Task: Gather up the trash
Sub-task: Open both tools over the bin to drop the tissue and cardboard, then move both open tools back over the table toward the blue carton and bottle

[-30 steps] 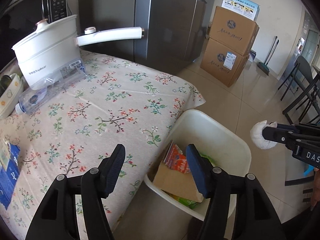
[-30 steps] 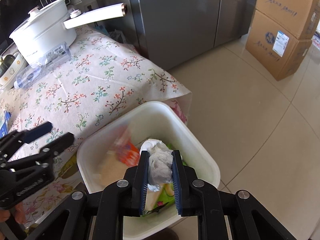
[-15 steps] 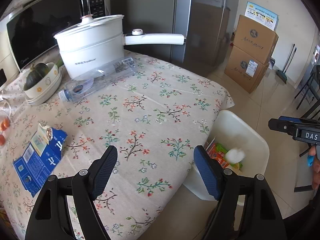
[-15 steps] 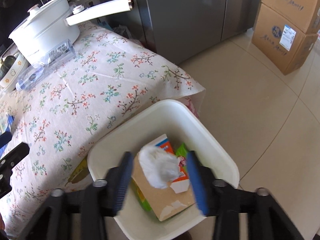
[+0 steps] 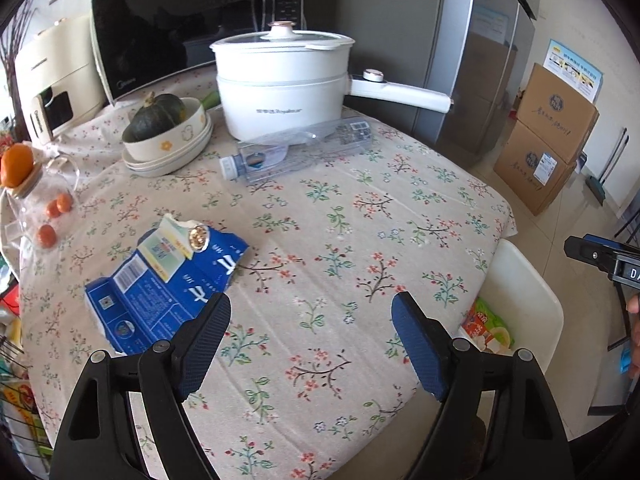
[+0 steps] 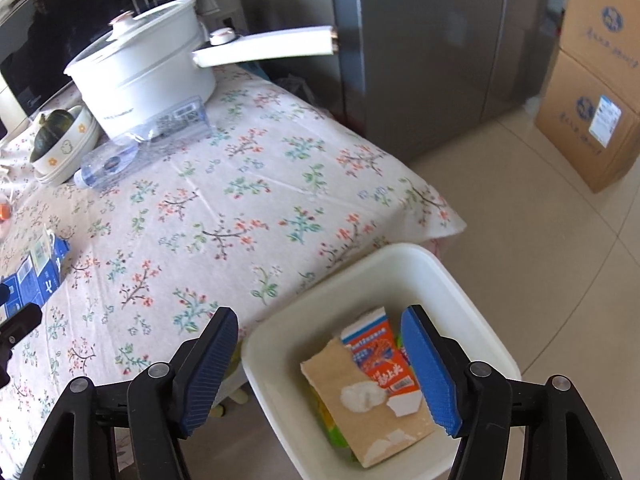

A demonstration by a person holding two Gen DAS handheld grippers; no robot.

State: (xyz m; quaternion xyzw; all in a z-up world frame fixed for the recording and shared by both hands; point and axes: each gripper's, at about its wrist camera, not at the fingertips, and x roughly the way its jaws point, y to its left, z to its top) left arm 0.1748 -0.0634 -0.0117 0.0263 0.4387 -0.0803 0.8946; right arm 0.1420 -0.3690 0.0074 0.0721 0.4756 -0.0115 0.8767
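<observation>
A flattened blue carton lies on the flowered tablecloth, just ahead and left of my left gripper, which is open and empty above the cloth. A crushed clear plastic bottle lies by the white pot. My right gripper hovers over the white bin beside the table; its jaws are opening with nothing between them. Below it in the bin lie a white tissue wad, a brown cardboard piece and an orange carton. The blue carton and the bottle also show in the right wrist view.
A white electric pot with a long handle stands at the back, beside stacked bowls holding a green squash. A microwave, a glass jar with oranges, a grey fridge and cardboard boxes surround the table.
My right gripper opened and let go of the tissue wad, which dropped into the bin. My left gripper swung from the bin to over the table near the blue carton and spread wider.
</observation>
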